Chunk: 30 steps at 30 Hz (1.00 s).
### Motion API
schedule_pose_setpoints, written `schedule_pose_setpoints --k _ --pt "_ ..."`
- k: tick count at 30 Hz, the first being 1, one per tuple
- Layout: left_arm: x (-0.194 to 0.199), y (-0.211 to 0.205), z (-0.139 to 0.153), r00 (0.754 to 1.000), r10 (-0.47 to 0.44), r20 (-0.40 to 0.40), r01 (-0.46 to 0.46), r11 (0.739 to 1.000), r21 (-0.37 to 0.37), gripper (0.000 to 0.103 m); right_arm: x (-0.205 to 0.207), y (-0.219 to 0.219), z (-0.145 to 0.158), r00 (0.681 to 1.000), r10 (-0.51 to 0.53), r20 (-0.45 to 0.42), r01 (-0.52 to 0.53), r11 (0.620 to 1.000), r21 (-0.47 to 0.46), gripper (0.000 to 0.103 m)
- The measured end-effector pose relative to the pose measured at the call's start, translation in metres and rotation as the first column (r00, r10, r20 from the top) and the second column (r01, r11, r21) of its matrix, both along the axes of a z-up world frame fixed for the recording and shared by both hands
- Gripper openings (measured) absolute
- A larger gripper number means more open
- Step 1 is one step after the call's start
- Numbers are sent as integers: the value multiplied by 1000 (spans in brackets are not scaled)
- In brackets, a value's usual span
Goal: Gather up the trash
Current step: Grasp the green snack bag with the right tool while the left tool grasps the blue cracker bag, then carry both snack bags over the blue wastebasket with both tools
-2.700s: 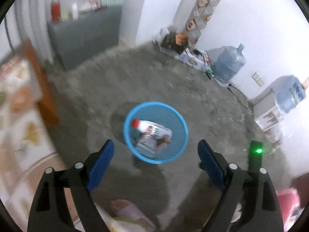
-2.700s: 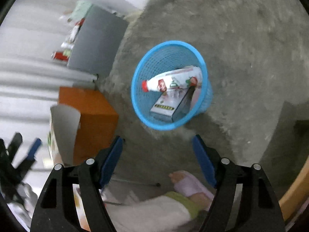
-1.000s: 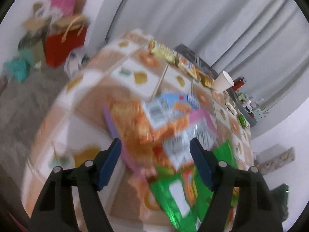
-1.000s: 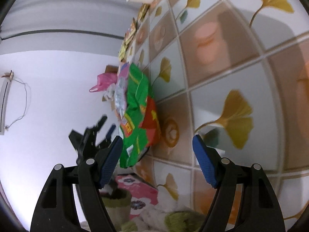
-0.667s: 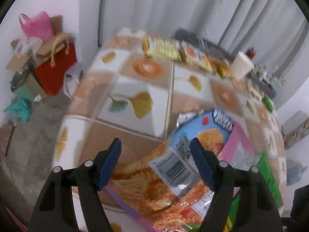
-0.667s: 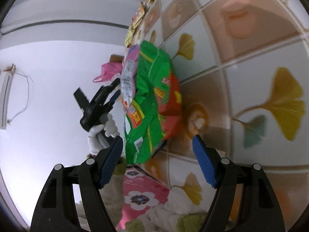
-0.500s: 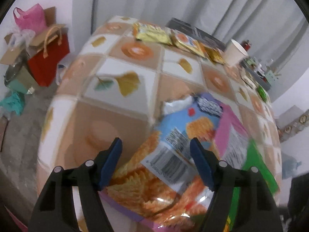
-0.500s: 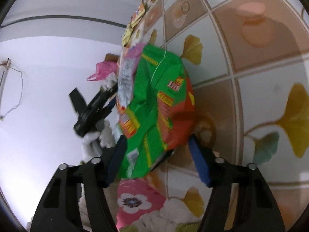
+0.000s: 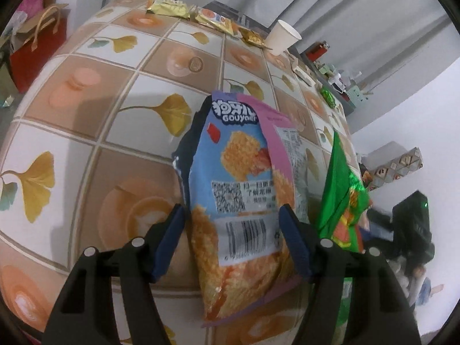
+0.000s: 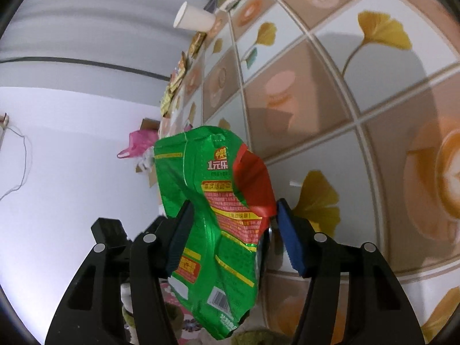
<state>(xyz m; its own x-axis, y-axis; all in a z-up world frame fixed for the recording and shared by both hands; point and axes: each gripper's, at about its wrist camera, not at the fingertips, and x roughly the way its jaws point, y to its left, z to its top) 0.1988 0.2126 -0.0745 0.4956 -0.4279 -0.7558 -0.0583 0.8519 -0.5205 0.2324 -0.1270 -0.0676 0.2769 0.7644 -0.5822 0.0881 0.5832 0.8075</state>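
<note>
A blue, pink and orange snack bag (image 9: pixel 244 172) stands bowed up off the tiled table (image 9: pixel 86 109) between the fingers of my left gripper (image 9: pixel 233 241). Its jaws are closing, and both pads touch the bag's edges. Just to its right, a green and red snack bag (image 9: pixel 342 195) stands on edge. In the right wrist view that green bag (image 10: pixel 212 201) is pinched and crumpled between the pads of my right gripper (image 10: pixel 233 230), held over the table's (image 10: pixel 330 86) near edge.
A white paper cup (image 9: pixel 283 37) lies on its side at the table's far end, next to several gold snack wrappers (image 9: pixel 184 11). A red gift bag (image 9: pixel 37 40) stands on the floor to the left. A pink bag (image 10: pixel 141 142) sits by the wall.
My left gripper has come down around the blue bag and narrowed, and the bag now bows up between the pads. The right gripper closed on the green bag and lifted it.
</note>
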Motion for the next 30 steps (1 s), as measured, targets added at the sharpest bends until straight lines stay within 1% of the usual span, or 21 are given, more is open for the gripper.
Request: schedule_pose_setpoints --k 3,5,6,7,8,9,10,11,13,15,16,19,25,30 --pt "2 -7 1 1000 7 10 -8 997 74 55 0 4 -3 1000 24 0 -24 1000 2 56" --pt "2 -8 1 1000 15 17 -17 994 110 44 0 5 -4 999 37 -6 -37 999 -6 48" --pt "3 -8 1 1000 20 18 -23 992 125 41 -1 8 -5 999 42 -9 -42 999 -9 46" --pt "2 -9 1 999 23 22 -26 989 144 34 0 11 -5 999 45 -13 -45 999 -13 42" --pt "1 -10 0 999 24 24 -27 987 155 29 -1 11 -6 999 48 -18 -48 999 -16 37" --pt "0 -11 0 999 22 28 -27 986 162 27 2 16 -6 998 52 -21 -53 998 -19 33" --pt "-2 -12 1 999 21 37 -26 986 162 24 3 18 -7 998 53 -23 -54 998 -21 25" --pt "-3 -13 2 999 19 46 -26 986 162 22 0 16 -9 998 54 -27 -55 998 -19 22" --pt "-5 -14 5 998 13 69 -24 987 159 18 0 16 -10 998 49 -34 -49 999 -3 19" --pt "-8 -14 10 996 12 89 -26 988 151 16 -2 12 -9 998 46 -30 -45 999 14 14" --pt "-9 -13 12 995 11 96 -25 989 147 16 2 19 -11 999 38 -26 -37 999 22 13" --pt "-11 -13 21 993 21 116 -37 989 140 15 2 12 -7 1000 10 -4 -10 999 52 11" --pt "-16 -12 44 985 31 168 -50 993 111 10 -4 -25 12 995 -73 74 65 993 100 9" --pt "-17 -20 67 974 20 228 -44 994 103 6 -15 -62 16 982 -159 102 146 981 128 9"
